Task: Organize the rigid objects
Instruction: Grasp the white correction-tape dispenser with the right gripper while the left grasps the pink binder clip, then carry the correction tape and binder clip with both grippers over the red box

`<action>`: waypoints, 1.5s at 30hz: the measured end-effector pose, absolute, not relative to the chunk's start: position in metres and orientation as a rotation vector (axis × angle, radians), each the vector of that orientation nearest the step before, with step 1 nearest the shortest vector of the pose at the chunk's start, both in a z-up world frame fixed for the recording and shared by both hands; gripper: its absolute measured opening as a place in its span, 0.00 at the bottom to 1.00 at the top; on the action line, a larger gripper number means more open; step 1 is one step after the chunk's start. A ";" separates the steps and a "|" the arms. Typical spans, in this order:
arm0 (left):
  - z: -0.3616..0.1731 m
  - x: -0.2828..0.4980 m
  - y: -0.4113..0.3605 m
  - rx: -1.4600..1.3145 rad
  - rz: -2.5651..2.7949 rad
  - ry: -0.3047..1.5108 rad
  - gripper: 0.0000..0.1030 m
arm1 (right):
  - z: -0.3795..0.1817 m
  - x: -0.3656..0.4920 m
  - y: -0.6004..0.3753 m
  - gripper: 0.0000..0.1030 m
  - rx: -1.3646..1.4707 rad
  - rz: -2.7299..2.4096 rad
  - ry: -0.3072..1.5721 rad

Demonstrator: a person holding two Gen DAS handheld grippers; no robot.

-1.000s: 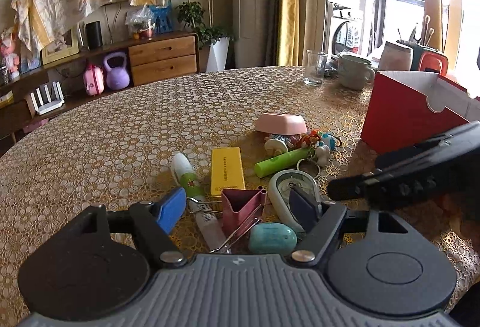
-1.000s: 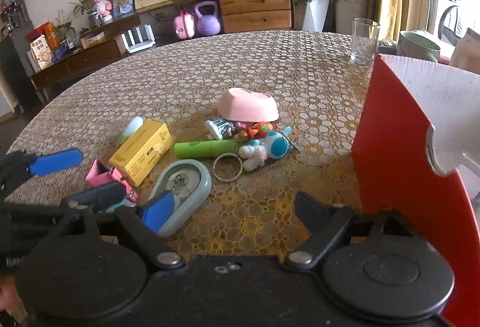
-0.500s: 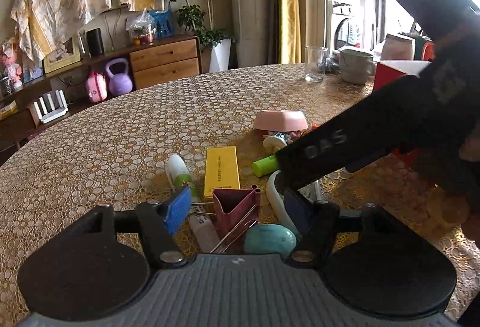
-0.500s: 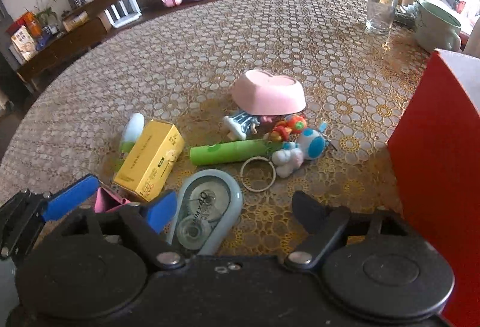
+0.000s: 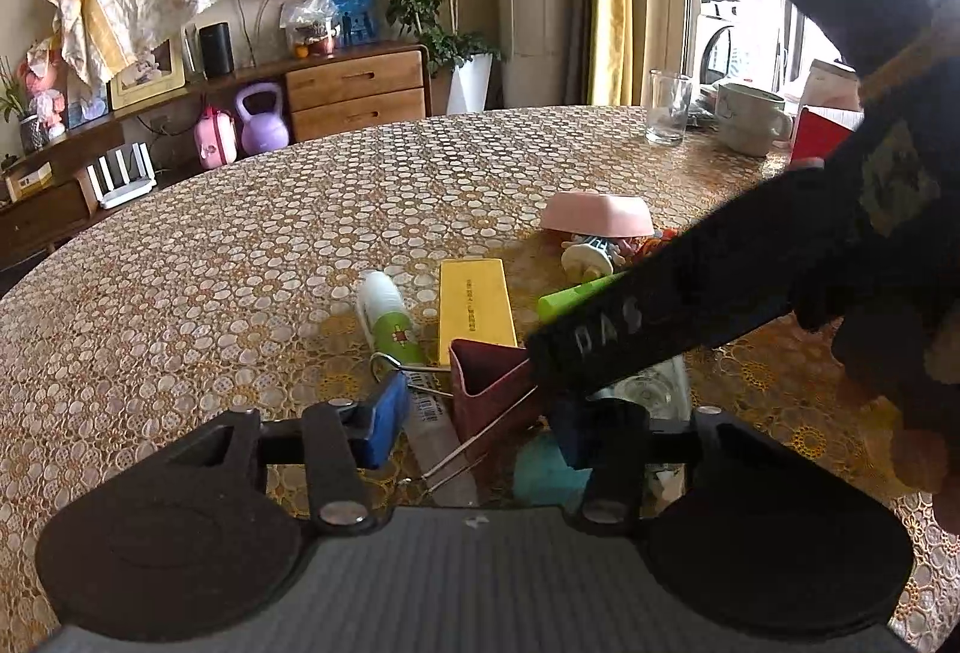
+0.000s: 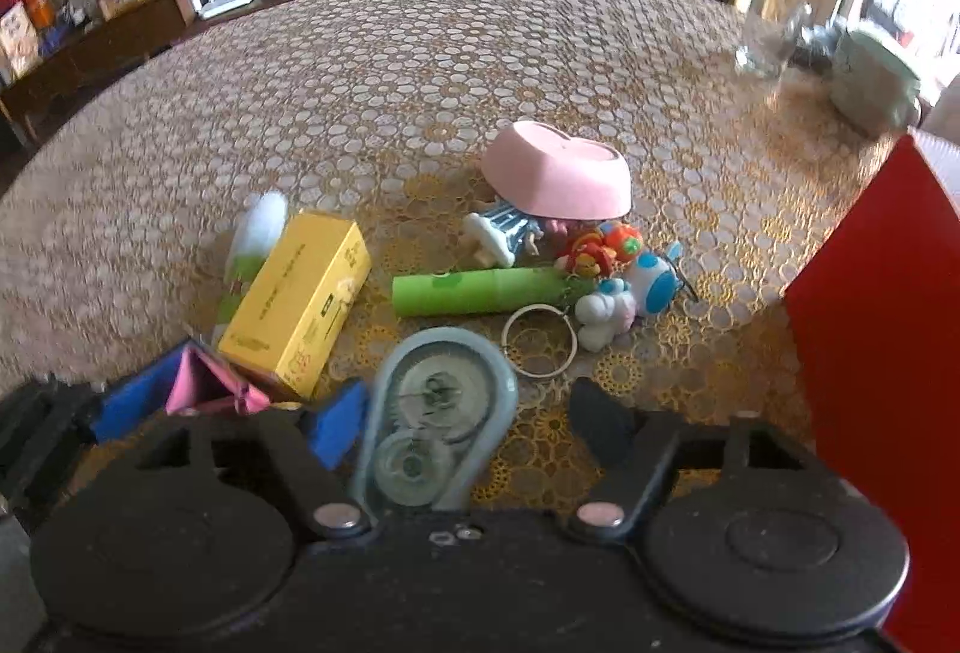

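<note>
In the left wrist view my left gripper (image 5: 480,428) hangs low over the table with its jaws closing. A maroon binder clip (image 5: 486,383) stands between its blue pads, and a gap still shows on the left side. A teal egg-shaped piece (image 5: 543,470) and a white pen lie under the clip. My right gripper (image 6: 468,422) is also closing. It straddles a grey-blue correction tape dispenser (image 6: 438,401), with room left at the black right pad. Its dark body crosses the left wrist view from the right and hides most of the dispenser.
A yellow box (image 6: 300,293), a green tube (image 6: 480,290), a white glue stick (image 5: 390,317), a key ring with small toys (image 6: 606,305) and an upturned pink heart bowl (image 6: 558,173) lie just beyond. A red box (image 6: 882,353) stands at the right. A glass (image 5: 667,107) and mug (image 5: 750,125) stand behind.
My right gripper has swung left and tipped down over the correction tape, now crossing in front of the left one. Both pairs of jaws have narrowed. The left gripper has stayed over the clip.
</note>
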State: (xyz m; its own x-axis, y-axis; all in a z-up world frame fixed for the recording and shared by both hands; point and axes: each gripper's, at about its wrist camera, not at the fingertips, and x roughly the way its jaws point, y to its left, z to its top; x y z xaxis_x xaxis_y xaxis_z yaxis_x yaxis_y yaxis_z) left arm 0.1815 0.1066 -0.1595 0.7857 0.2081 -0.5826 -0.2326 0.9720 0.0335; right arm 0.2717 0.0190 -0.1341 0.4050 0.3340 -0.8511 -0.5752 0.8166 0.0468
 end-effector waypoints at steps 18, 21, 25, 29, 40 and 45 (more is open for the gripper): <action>-0.142 0.168 0.099 -0.040 0.197 0.623 0.31 | -0.101 0.249 -0.031 0.51 -0.164 0.632 0.949; -0.132 0.162 0.095 -0.038 0.188 0.613 0.31 | -0.091 0.240 -0.041 0.51 -0.147 0.650 0.933; -0.122 0.155 0.093 -0.047 0.180 0.614 0.31 | -0.073 0.234 -0.056 0.51 -0.133 0.675 0.903; -0.105 0.146 0.088 -0.060 0.160 0.607 0.31 | -0.052 0.226 -0.072 0.51 -0.113 0.687 0.864; -0.044 0.138 0.052 -0.048 0.045 0.556 0.31 | -0.008 0.222 -0.119 0.51 -0.082 0.677 0.776; -0.026 0.147 0.031 -0.038 -0.020 0.556 0.31 | 0.002 0.234 -0.143 0.51 -0.061 0.634 0.759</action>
State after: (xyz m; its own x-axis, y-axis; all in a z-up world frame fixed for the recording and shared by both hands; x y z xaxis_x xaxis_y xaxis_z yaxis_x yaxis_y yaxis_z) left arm 0.1471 0.0307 -0.0256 0.8494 -0.0297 -0.5269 0.0090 0.9991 -0.0419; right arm 0.2339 -0.1427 0.0020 0.5495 0.5143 -0.6584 -0.5568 0.8130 0.1704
